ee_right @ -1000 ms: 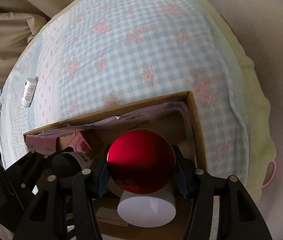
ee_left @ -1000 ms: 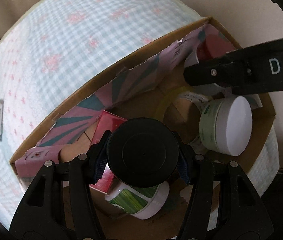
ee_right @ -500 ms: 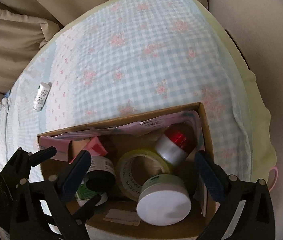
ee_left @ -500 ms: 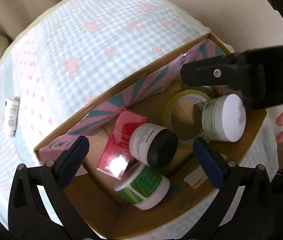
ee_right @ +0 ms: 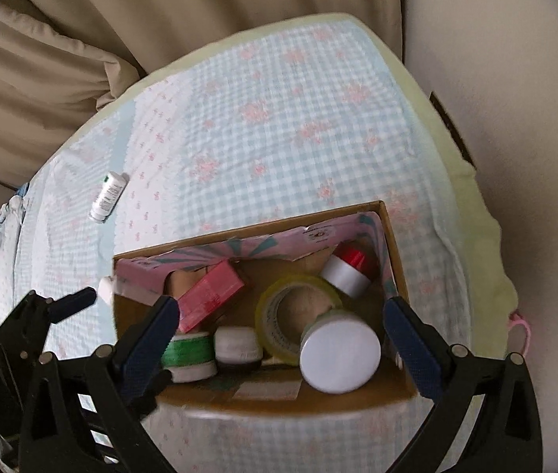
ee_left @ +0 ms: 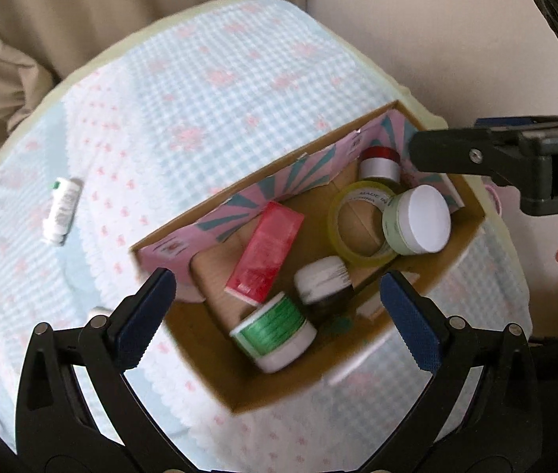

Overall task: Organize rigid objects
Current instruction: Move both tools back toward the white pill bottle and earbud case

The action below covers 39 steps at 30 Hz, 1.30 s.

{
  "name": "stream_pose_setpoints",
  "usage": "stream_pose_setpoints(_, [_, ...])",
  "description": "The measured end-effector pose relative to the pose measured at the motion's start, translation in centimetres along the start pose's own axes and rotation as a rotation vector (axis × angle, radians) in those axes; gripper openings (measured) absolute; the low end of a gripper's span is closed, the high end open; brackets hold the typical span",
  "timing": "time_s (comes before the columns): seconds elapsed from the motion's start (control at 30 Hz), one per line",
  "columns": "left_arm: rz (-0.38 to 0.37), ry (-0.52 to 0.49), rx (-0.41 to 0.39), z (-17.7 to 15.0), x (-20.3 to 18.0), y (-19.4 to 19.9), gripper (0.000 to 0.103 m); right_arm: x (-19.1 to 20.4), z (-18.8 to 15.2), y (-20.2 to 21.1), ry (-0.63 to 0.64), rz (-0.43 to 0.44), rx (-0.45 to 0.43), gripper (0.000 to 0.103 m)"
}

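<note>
An open cardboard box (ee_left: pixel 472 213) (ee_right: pixel 395 244) sits on a checked cloth. In it lie a red-capped jar (ee_left: pixel 379 161) (ee_right: pixel 348 270), a roll of yellow tape (ee_left: pixel 353 224) (ee_right: pixel 282 315), a white-lidded jar (ee_left: pixel 417 218) (ee_right: pixel 338 354), a black-lidded jar (ee_left: pixel 324 282) (ee_right: pixel 239 349), a green-labelled jar (ee_left: pixel 273 329) (ee_right: pixel 190 354) and a red packet (ee_left: pixel 265 252) (ee_right: pixel 209 295). My left gripper (ee_left: pixel 279 319) is open and empty above the box's near side. My right gripper (ee_right: pixel 282 337) is open and empty above the box.
A small white bottle (ee_left: pixel 62 211) (ee_right: pixel 107 197) lies on the cloth (ee_left: pixel 200 98) left of the box. Beige cushions (ee_right: pixel 42 59) rise behind the cloth. The right gripper's body (ee_left: pixel 515 161) shows at the right of the left wrist view.
Both grippers opened and let go: the left released the black-lidded jar, the right the red-capped jar, both into the box. Both grippers then drew back and up.
</note>
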<state>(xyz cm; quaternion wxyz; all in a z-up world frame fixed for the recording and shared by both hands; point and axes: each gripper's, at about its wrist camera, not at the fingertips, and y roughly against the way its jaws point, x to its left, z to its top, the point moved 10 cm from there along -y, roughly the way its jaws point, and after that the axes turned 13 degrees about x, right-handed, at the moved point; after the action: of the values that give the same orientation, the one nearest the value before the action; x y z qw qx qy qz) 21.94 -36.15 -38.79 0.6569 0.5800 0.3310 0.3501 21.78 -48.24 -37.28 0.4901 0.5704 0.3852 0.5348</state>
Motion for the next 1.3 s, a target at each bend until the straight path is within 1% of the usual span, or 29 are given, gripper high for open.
stream_pose_setpoints(0.07, [0.001, 0.010, -0.028, -1.0, 1.1, 2.1, 0.103, 0.7, -0.9, 1.2, 0.008, -0.020, -0.007, 0.103])
stream_pose_setpoints(0.23, [0.018, 0.030, -0.078, -4.0, 4.9, 6.5, 0.103, 3.4, -3.6, 4.8, 0.017, -0.107, -0.051, 0.103])
stream_pose_setpoints(0.33, [0.037, 0.026, -0.103, -6.5, 7.7, 9.1, 0.103, 5.8, -5.5, 6.8, -0.001, -0.156, -0.085, 0.103])
stream_pose_setpoints(0.4, [0.056, 0.019, -0.121, -8.4, 10.0, 10.7, 0.103, 8.2, -7.1, 8.0, -0.015, -0.180, -0.104, 0.103])
stream_pose_setpoints(0.47, [0.074, 0.020, -0.134, -10.1, 12.6, 12.1, 0.103, 10.0, -8.3, 8.5, -0.025, -0.198, -0.117, 0.103])
stream_pose_setpoints(0.57, [0.065, 0.041, -0.144, -12.6, 16.8, 13.5, 0.103, 13.7, -10.0, 8.5, -0.041, -0.198, -0.134, 0.103])
stream_pose_setpoints(0.77, [0.022, 0.074, -0.181, -15.4, 25.2, 15.7, 0.103, 21.1, -12.0, 6.6, -0.085, -0.148, -0.137, 0.103])
stream_pose_setpoints(0.83, [0.014, 0.068, -0.190, -15.6, 27.5, 16.1, 0.103, 23.0, -12.4, 5.8, -0.100, -0.134, -0.130, 0.103])
stream_pose_setpoints(0.93, [0.040, 0.043, -0.189, -15.3, 31.0, 16.0, 0.103, 26.1, -12.6, 3.8, -0.127, -0.125, -0.120, 0.103])
stream_pose_setpoints(1.03, [0.060, 0.021, -0.170, -14.1, 33.7, 14.9, 0.103, 28.6, -12.4, 1.6, -0.135, -0.122, -0.109, 0.103])
stream_pose_setpoints(1.13, [0.046, 0.004, -0.142, -11.6, 35.8, 13.0, 0.103, 30.6, -11.9, -1.3, -0.149, -0.124, -0.086, 0.103])
stream_pose_setpoints(1.23, [0.039, -0.009, -0.111, -9.1, 36.6, 10.7, 0.103, 32.0, -11.2, -4.4, -0.172, -0.116, -0.064, 0.103])
stream_pose_setpoints(1.3, [0.039, -0.027, -0.083, -6.9, 36.8, 8.5, 0.103, 32.6, -10.7, -6.6, -0.189, -0.123, -0.052, 0.103])
